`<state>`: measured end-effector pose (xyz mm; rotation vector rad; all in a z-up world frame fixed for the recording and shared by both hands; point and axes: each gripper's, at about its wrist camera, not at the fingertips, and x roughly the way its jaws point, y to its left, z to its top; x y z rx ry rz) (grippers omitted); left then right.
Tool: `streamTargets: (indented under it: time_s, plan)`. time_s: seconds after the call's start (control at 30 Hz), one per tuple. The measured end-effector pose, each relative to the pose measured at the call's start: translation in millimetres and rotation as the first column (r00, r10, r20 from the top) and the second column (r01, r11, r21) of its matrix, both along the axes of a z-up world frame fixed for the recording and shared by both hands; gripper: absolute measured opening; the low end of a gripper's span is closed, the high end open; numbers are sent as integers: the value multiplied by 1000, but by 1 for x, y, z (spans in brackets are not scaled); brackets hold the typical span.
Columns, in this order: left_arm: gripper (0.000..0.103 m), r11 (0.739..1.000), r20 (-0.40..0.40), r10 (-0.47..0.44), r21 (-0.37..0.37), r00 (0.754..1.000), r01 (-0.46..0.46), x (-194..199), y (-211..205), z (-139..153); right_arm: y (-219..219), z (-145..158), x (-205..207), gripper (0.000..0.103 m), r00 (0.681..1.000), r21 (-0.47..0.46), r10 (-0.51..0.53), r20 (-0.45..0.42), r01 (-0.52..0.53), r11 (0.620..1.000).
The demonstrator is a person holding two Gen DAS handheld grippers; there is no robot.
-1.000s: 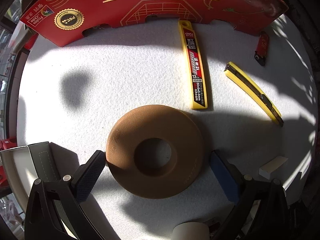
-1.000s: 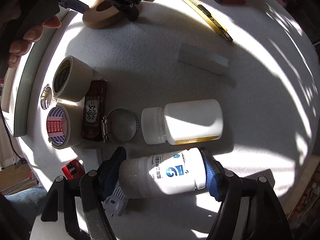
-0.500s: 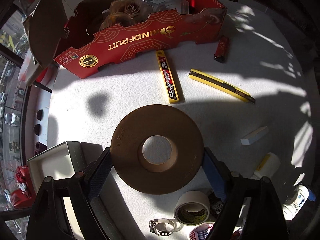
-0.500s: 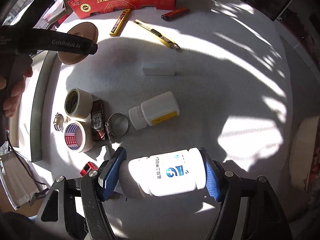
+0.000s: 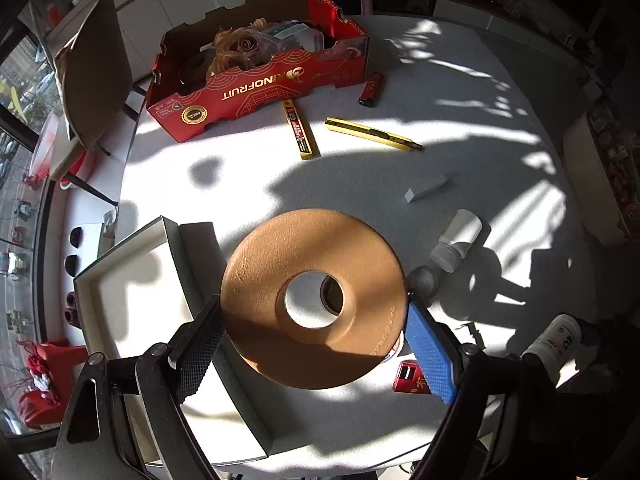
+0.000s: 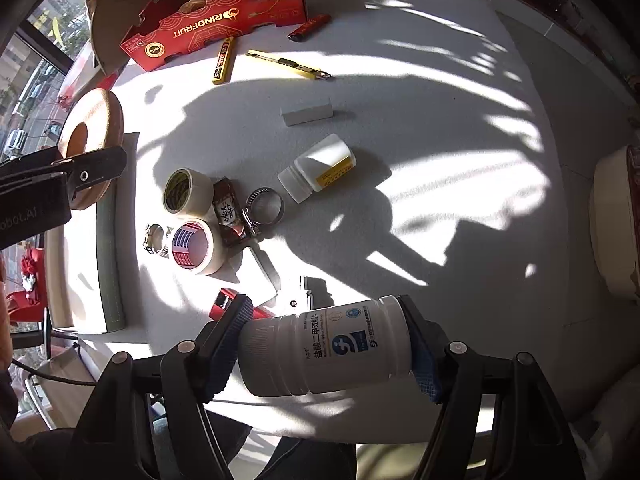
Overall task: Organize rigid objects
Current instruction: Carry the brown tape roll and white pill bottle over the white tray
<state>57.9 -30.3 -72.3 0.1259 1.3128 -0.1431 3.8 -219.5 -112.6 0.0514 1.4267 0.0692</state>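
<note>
The left gripper (image 5: 314, 344) pinches a tan ring-shaped disc (image 5: 312, 300) by its rim, one pad on each side, and holds it clear above the white table (image 5: 460, 92). Under the disc's left side sits an open white tray (image 5: 132, 280) with a dark edge, at the table's near-left edge. A small red box (image 5: 408, 376) lies just below the disc's right side.

The right gripper (image 6: 326, 348) clamps a white pill bottle (image 6: 324, 348) lengthwise, cap against one pad and base against the other, lifted off the table. Just beyond it lie a red item (image 6: 224, 304), partly hidden by the left finger, and a flat white block (image 6: 254, 276).

Further out is a cluster: a tape roll with a red-and-blue core (image 6: 194, 246), a small hose clamp (image 6: 154, 240) touching its left side, a plain cream tape roll (image 6: 186, 192), a dark brown packet (image 6: 228, 212) between the rolls and a larger hose clamp (image 6: 264, 206). A second white bottle (image 6: 320, 168) with a yellow label strip lies on its side just beside that clamp.

Beyond them rests a small grey-white block (image 6: 308, 112), well apart from the rest. Farther still lie a yellow utility knife (image 6: 288, 64), a yellow blade case (image 6: 223, 60) and a red lighter (image 6: 310, 26). At the far edge stands a red cardboard box (image 6: 216, 20), holding dried roses (image 5: 236, 50) and a clear plastic container (image 5: 292, 36).
</note>
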Motion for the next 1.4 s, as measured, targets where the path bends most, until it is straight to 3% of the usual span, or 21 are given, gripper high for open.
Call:
streamTargets:
  time_s: [0.27, 0.6, 1.07, 1.4]
  plan:
    - [89, 1000, 16, -24, -7, 1000, 24, -36, 19, 22, 28, 14, -3, 73, 1000, 11, 2, 21, -2, 1000]
    - [89, 994, 53, 110, 1, 993, -110, -49, 81, 44, 81, 27, 0, 73, 993, -6, 106, 53, -106, 994]
    - [89, 945, 54, 327, -6, 944, -327, -67, 166, 41, 153, 35, 11, 73, 951, -51, 300, 74, -297, 954]
    - [89, 922, 52, 387, -7, 921, -387, -72, 191, 37, 178, 36, 14, 73, 930, -66, 360, 70, -356, 932]
